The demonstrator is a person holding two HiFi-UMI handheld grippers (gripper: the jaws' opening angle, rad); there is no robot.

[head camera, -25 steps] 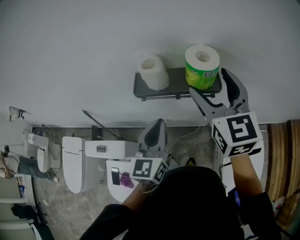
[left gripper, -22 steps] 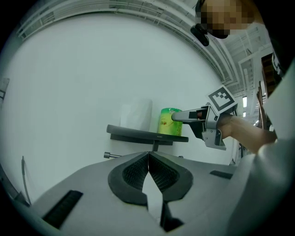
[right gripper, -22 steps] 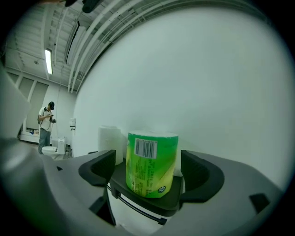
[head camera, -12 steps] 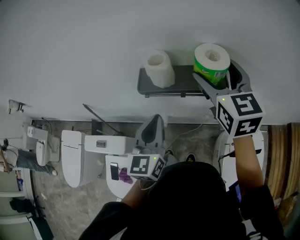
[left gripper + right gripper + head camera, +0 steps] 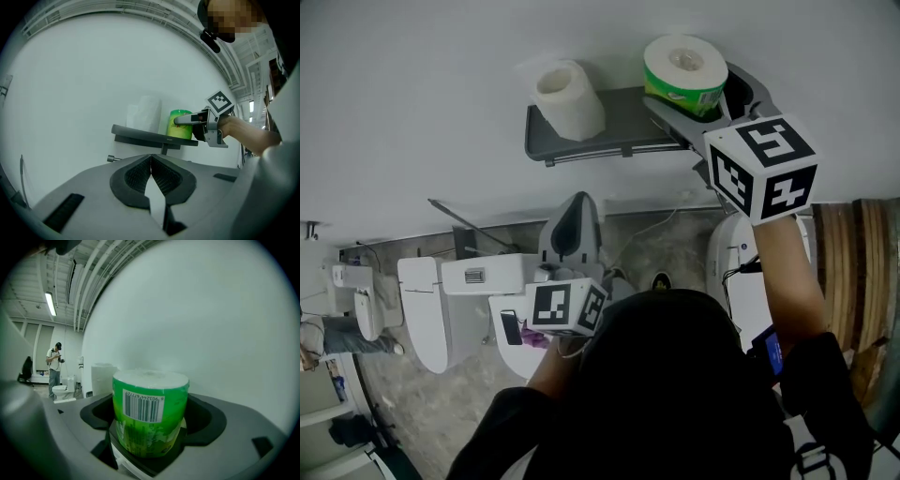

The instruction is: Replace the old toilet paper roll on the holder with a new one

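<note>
green-wrapped roll (image 5: 680, 64): right gripper (image 5: 692, 86) has closed its fingers on it, looks ready to lift; left gripper (image 5: 151, 164) shut, empty.

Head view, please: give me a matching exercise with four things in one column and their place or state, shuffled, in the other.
Things:
1. green-wrapped toilet paper roll
2. plain white toilet paper roll
3. left tongs
4. dark grey shelf

Place or state:
A. shut, empty
B. mounted on the white wall
C. gripped in the right tongs
D. standing free on the shelf

Pairs: 1-C, 2-D, 3-A, 4-B.
</note>
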